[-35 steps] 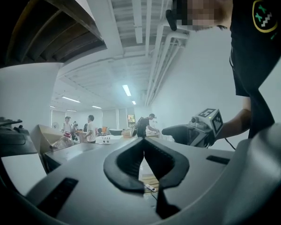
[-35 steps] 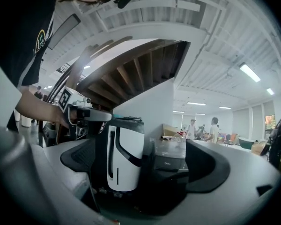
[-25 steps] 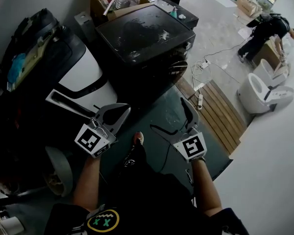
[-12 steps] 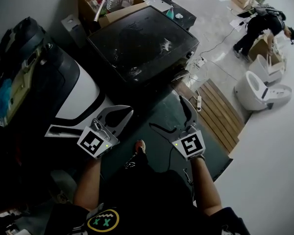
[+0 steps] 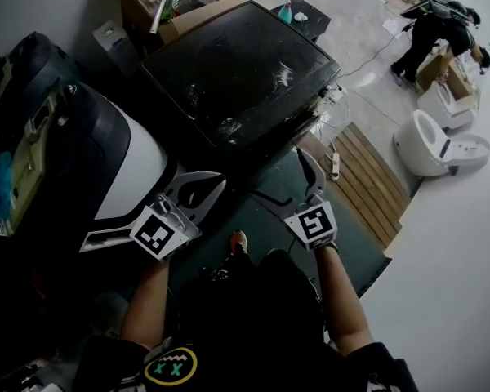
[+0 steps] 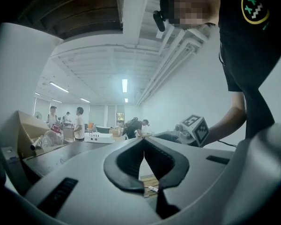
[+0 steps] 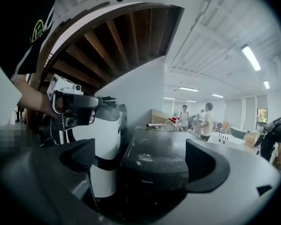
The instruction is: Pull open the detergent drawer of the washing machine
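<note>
The black washing machine [image 5: 237, 72] stands ahead of me, its dusty lid facing up. The right gripper view looks at its lid and dark front panel [image 7: 161, 165]; I cannot make out the detergent drawer on it. My left gripper [image 5: 201, 188] is shut with nothing in it, its tips meeting [image 6: 144, 143], and it hovers by the machine's near left corner. My right gripper [image 5: 284, 180] is open wide and empty, a short way off the machine's front, with the front framed between its jaws [image 7: 140, 161].
A black-and-white appliance [image 5: 126, 166] stands just left of the machine. A cardboard box of clutter [image 5: 175, 2] sits behind. To the right are a wooden slat platform [image 5: 367, 178], a power strip [image 5: 335, 167], white toilets [image 5: 437, 145] and a person bending over [image 5: 441, 31].
Both grippers have come a little closer to the washing machine's front, the right one rising most. The left stays shut and the right stays open.
</note>
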A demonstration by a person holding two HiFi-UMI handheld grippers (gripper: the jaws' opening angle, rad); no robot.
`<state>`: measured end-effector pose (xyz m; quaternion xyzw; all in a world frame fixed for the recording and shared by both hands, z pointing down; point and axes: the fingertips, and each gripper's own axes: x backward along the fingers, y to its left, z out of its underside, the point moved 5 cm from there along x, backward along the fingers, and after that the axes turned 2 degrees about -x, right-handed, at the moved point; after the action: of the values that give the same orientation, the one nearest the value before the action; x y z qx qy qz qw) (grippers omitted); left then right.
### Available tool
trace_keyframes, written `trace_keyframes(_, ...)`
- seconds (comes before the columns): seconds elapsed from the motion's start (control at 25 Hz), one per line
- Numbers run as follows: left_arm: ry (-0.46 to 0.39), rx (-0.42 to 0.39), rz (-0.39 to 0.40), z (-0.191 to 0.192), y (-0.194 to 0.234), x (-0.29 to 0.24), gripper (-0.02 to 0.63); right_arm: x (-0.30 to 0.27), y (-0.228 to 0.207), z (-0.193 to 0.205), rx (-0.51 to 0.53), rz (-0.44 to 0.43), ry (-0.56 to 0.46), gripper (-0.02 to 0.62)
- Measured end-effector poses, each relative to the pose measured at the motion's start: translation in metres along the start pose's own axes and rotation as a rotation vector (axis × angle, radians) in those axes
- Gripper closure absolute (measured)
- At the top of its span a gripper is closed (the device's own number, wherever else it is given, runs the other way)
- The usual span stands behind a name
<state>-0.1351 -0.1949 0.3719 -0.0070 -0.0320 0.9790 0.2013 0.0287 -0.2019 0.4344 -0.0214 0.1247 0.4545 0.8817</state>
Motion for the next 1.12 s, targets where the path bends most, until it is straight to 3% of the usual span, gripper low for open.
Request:
trace_keyframes(0.44,0.040,-0.014,-0.052,0.014,0.009,-0.019,0.588,-0.048,-0.041,0.071,-0.067,-0.036,0.082,-0.005)
trace_keyframes(1.12,0.064,0.046,-0.093,0.020,0.006,-0.048,0.588,-0.116,-0.059,0.201,-0.328,-0.156,0.262,-0.005)
